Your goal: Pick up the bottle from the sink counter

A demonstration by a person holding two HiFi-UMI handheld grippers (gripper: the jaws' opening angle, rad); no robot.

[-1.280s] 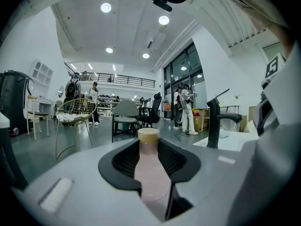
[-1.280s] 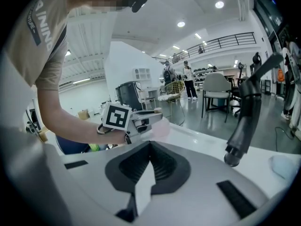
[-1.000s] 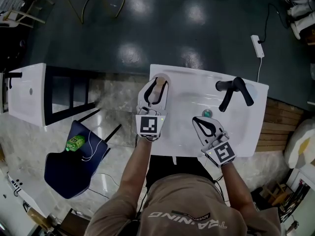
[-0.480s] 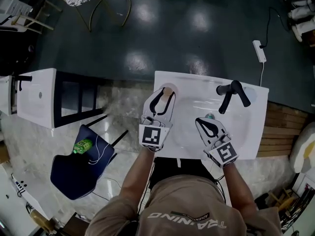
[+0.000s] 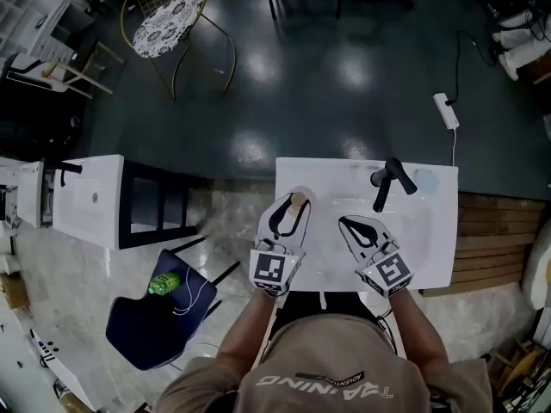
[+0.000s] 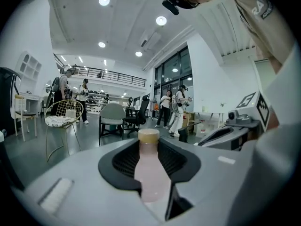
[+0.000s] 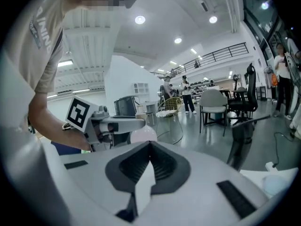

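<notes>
A pale pink bottle [image 6: 149, 168] with a tan cap [image 5: 298, 200] stands upright between the jaws of my left gripper [image 6: 149, 149], which is shut on its body. In the head view the left gripper [image 5: 288, 212] hovers over the left end of the white sink counter [image 5: 430, 239]. My right gripper [image 5: 346, 223] hangs over the basin beside it, jaws shut with nothing between them. In the right gripper view its tips [image 7: 149, 145] meet, and the left gripper [image 7: 110, 124] with the bottle [image 7: 142, 134] shows behind them.
A black faucet [image 5: 387, 179] rises at the sink's far right. To the left stand a white cabinet [image 5: 90, 200] and a blue chair [image 5: 151, 317] carrying a green bottle [image 5: 164, 282]. A wire chair [image 5: 168, 15] and a power strip [image 5: 445, 110] are on the dark floor beyond.
Both grippers have risen above the sink, the left one carrying the bottle. The sink now looks smaller and farther below, and more of the floor is in view.
</notes>
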